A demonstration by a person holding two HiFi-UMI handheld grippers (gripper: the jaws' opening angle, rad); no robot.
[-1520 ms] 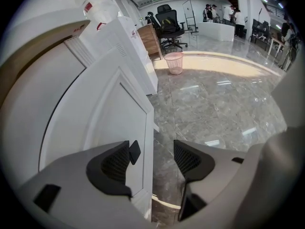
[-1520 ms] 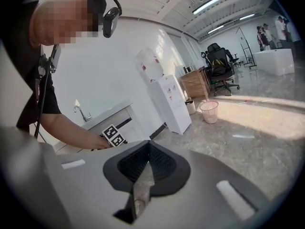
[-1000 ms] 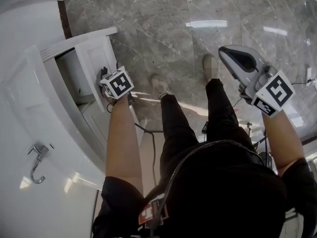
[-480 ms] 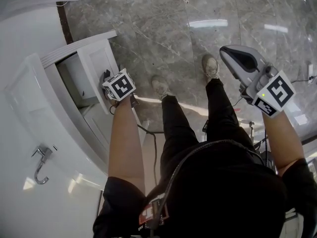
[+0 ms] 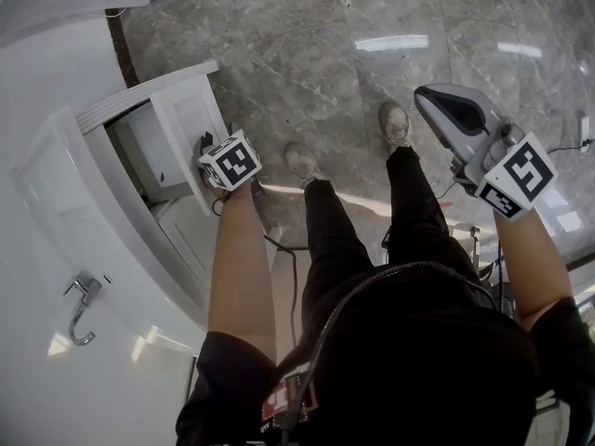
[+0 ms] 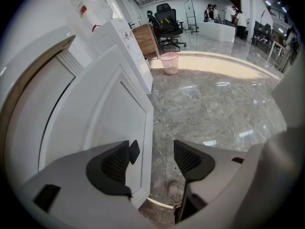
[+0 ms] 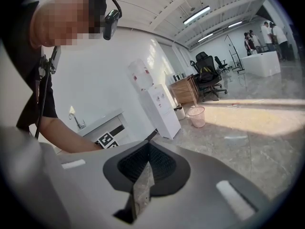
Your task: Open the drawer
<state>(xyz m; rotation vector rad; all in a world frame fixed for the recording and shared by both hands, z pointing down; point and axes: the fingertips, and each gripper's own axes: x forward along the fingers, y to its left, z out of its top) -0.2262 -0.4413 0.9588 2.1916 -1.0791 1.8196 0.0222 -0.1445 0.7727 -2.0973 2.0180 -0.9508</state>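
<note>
Drawer (image 5: 189,124) is being held part-open from cabinet (image 5: 65,203). L gripper (image 6: 152,159) jaws are being held apart, astride front edge. Pull is best made straight & level, w/o twisting. R gripper (image 7: 145,168) is being held closed, empty, aside.

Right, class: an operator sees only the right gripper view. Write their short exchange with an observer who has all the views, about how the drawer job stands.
Operator: I can only see an arm reaching to the counter. Is the drawer open at all?
Observer: Yes. The head view shows the drawer standing part way out of the white cabinet.
Operator: And is the left gripper clamped on it?
Observer: No. In its own view the left gripper has its jaws apart. The free edge of the drawer front stands between them, with a gap on one side.
</note>
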